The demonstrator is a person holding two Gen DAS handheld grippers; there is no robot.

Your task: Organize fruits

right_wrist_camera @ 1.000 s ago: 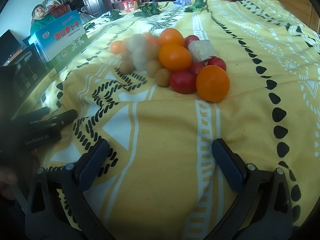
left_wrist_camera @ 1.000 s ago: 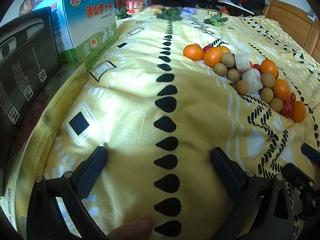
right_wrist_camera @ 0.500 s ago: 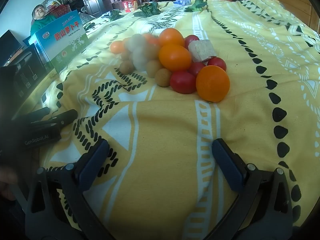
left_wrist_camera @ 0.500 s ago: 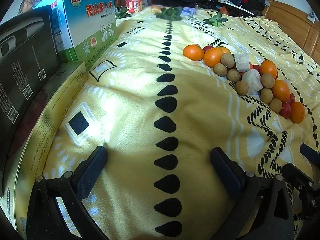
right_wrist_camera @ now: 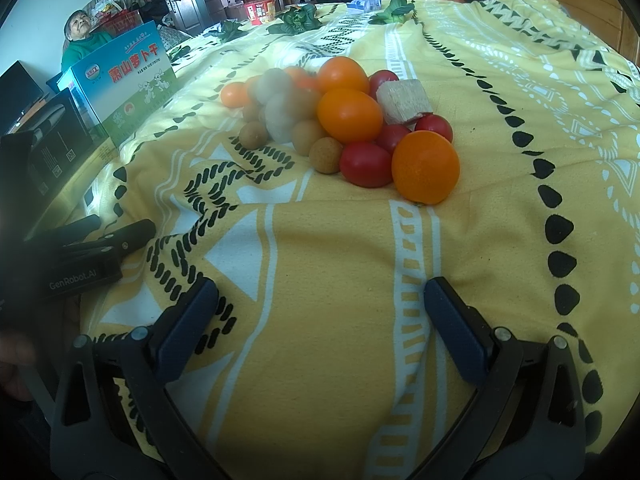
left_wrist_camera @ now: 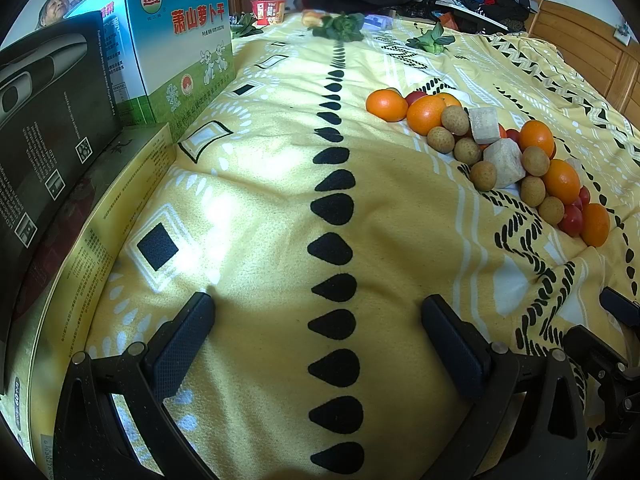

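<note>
A heap of fruit lies on the yellow patterned cloth (left_wrist_camera: 260, 200): oranges (right_wrist_camera: 425, 167), red tomatoes (right_wrist_camera: 366, 164), small brown round fruits (right_wrist_camera: 325, 155) and pale cut chunks (right_wrist_camera: 404, 101). In the left wrist view the heap (left_wrist_camera: 496, 152) lies far right of my left gripper (left_wrist_camera: 316, 328), which is open and empty low over the cloth. My right gripper (right_wrist_camera: 320, 308) is open and empty, a short way in front of the heap. The left gripper's body (right_wrist_camera: 80, 256) shows at the left of the right wrist view.
A blue and green carton (left_wrist_camera: 176, 48), a black box (left_wrist_camera: 48, 128) and a flat yellow box (left_wrist_camera: 80, 264) stand along the left edge. Leafy greens (left_wrist_camera: 340, 28) and a red cup (left_wrist_camera: 268, 10) lie at the far end. A wooden bed frame (left_wrist_camera: 580, 48) is at the right.
A fingertip at the bottom edge of the left wrist view is gone. Both grippers and the fruit have stayed put.
</note>
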